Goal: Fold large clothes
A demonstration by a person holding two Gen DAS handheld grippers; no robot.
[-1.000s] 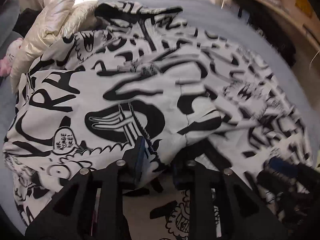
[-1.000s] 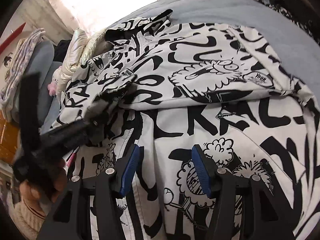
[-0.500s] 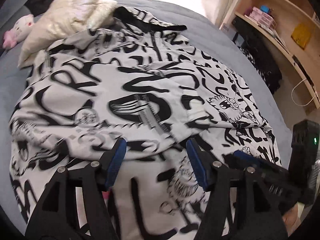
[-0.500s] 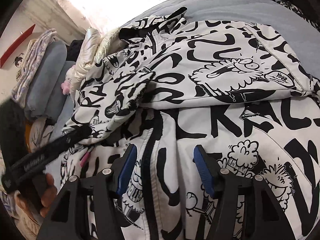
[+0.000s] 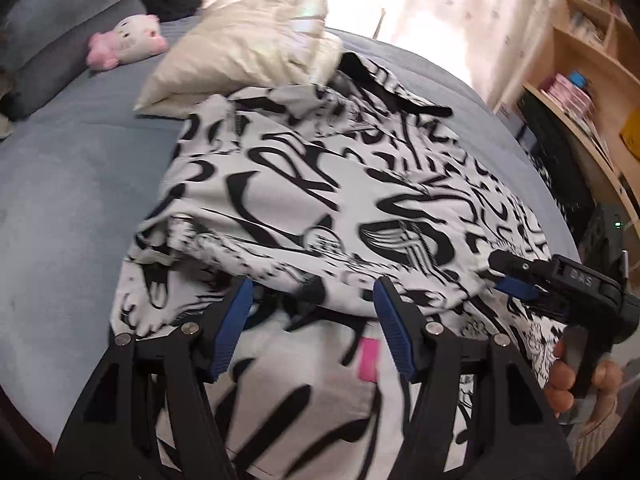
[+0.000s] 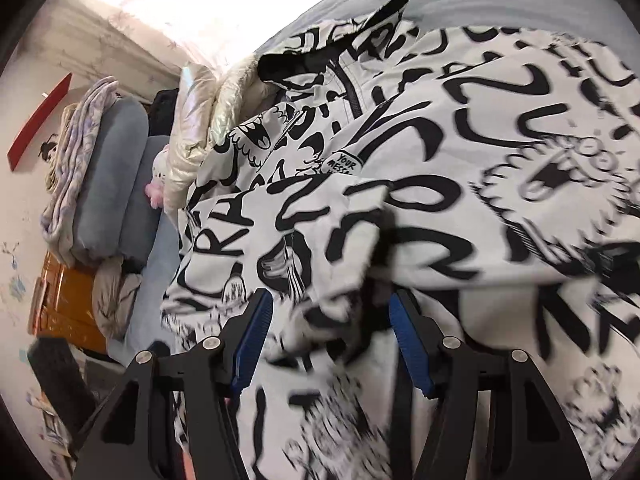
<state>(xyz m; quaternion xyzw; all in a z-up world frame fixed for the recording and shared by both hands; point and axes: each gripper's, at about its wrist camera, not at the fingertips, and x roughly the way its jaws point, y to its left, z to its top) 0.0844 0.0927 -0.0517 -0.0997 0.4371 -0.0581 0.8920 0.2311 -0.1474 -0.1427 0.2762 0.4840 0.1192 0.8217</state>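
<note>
Both the left gripper (image 5: 312,320) and right gripper (image 6: 330,340) hang with jaws spread and empty, letting the black-and-white jacket (image 5: 340,200) rest folded on the bed (image 5: 60,200) just beyond their tips.

Grey-blue bed (image 5: 72,200) fills room centre. Bright window behind pale curtain (image 5: 460,20), glare strong. Wooden shelving (image 5: 592,80) at one side, grey bolster pillows (image 6: 120,184), orange wooden cabinet (image 6: 68,304) at other.

A home bedroom: grey bed (image 5: 72,184), pillow (image 5: 244,44), plush toy (image 5: 128,42), bookshelf (image 5: 592,64).
</note>
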